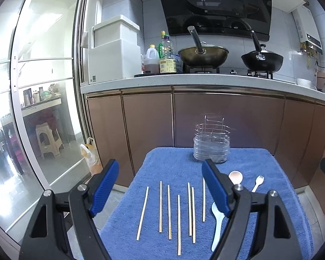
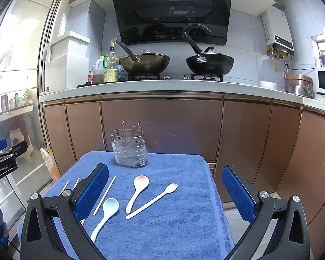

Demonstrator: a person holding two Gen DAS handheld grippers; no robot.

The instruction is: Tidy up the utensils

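Several wooden chopsticks (image 1: 179, 221) lie side by side on a blue towel (image 1: 175, 169), which also shows in the right wrist view (image 2: 184, 227). A pale blue spoon (image 2: 107, 213), a pink spoon (image 2: 138, 188) and a white spork (image 2: 153, 199) lie to their right. A wire utensil holder (image 2: 129, 149) stands at the towel's far edge; it also shows in the left wrist view (image 1: 212, 145). My left gripper (image 1: 160, 169) is open and empty above the chopsticks. My right gripper (image 2: 165, 177) is open and empty above the spoons.
Brown cabinet doors (image 2: 162, 125) and a countertop with two woks (image 2: 209, 62) stand behind the towel. A glass sliding door (image 1: 43, 108) is at the left, with an orange bag (image 1: 91, 158) on the floor beside it.
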